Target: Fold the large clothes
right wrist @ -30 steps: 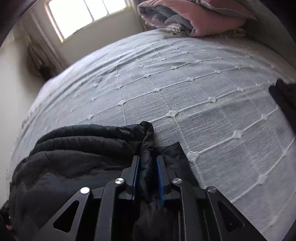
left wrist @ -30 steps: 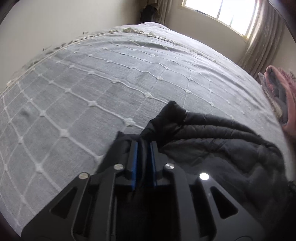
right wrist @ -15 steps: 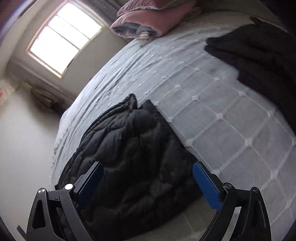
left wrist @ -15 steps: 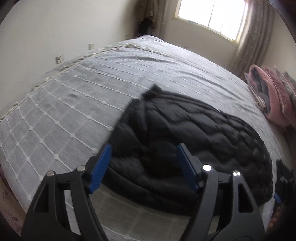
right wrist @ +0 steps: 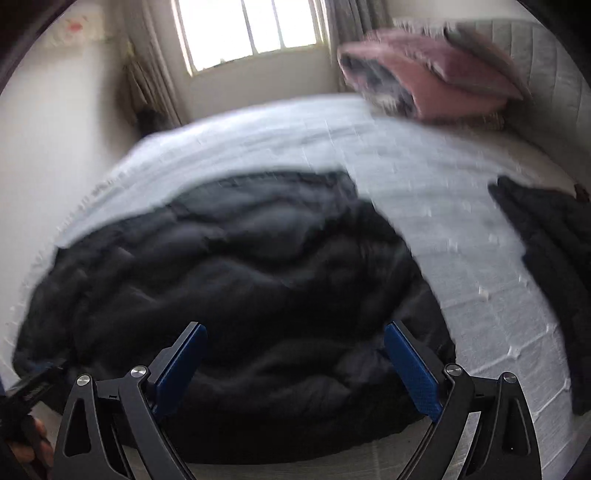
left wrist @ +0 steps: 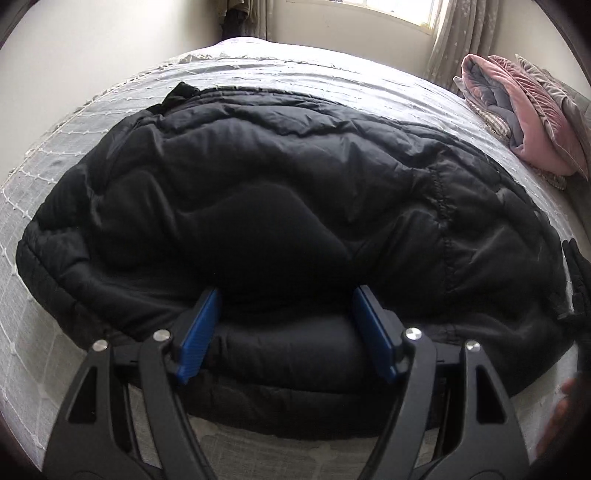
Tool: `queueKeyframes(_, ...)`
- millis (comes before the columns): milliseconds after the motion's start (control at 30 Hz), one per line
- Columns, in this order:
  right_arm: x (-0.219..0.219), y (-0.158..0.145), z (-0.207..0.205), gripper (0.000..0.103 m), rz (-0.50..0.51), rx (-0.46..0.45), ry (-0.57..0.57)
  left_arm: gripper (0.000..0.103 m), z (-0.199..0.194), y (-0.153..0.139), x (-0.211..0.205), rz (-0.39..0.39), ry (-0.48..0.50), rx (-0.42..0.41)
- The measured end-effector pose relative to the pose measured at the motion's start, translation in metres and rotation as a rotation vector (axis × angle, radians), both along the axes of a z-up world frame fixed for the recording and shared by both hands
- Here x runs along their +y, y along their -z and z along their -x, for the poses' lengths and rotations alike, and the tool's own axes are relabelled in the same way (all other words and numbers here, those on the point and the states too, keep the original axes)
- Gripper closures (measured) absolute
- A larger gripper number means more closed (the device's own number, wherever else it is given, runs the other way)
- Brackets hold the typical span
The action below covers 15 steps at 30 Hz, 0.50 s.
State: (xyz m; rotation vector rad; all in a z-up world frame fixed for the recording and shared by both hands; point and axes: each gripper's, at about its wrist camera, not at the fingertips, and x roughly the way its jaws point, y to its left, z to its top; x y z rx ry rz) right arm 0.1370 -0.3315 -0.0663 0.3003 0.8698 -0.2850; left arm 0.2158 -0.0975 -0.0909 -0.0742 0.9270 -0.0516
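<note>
A black quilted puffer jacket (left wrist: 280,206) lies folded in a broad heap on the grey bed (left wrist: 332,74). It also fills the middle of the blurred right wrist view (right wrist: 240,280). My left gripper (left wrist: 284,295) is open and empty, its blue pads over the jacket's near edge. My right gripper (right wrist: 295,328) is open and empty, also over the jacket's near edge. Whether the pads touch the fabric cannot be told.
Folded pink and grey blankets (left wrist: 532,118) are stacked at the bed's far right, also in the right wrist view (right wrist: 436,85). Another dark garment (right wrist: 546,266) lies on the bed to the right. A window (right wrist: 251,29) and curtains are behind the bed.
Both grippers were shut on the jacket's corners a second ago, then opened and let go. They have pulled back toward the near edge; the jacket now lies spread and folded on the bed.
</note>
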Motion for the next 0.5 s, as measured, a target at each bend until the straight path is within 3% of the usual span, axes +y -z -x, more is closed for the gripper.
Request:
queueKeyframes(33,-0.009,0.017,-0.007,0.006,-0.05,0.053,0.011,0.029,-0.001,0.0,0.0,0.005,0.004,0.0)
queueKeyframes(100,-0.019,0.036,-0.015,0.005,-0.104,0.058,0.003,0.029,-0.003,-0.001,0.0,0.002,0.007,0.0)
queueKeyframes(200,-0.012,0.037,-0.02,0.005,-0.051,0.082,-0.012,0.029,-0.003,-0.007,0.006,0.015,0.008,0.008)
queueKeyframes(300,-0.013,0.032,-0.016,0.005,-0.068,0.088,0.007,0.029,0.005,-0.018,0.014,0.047,0.006,0.001)
queueKeyframes(400,-0.023,0.011,-0.007,0.005,-0.125,0.023,0.054,0.029,0.008,-0.033,0.012,0.038,0.028,-0.028)
queueKeyframes(500,-0.028,-0.009,0.004,0.005,-0.191,-0.078,0.052,0.029,0.006,-0.048,-0.007,-0.043,0.093,-0.07)
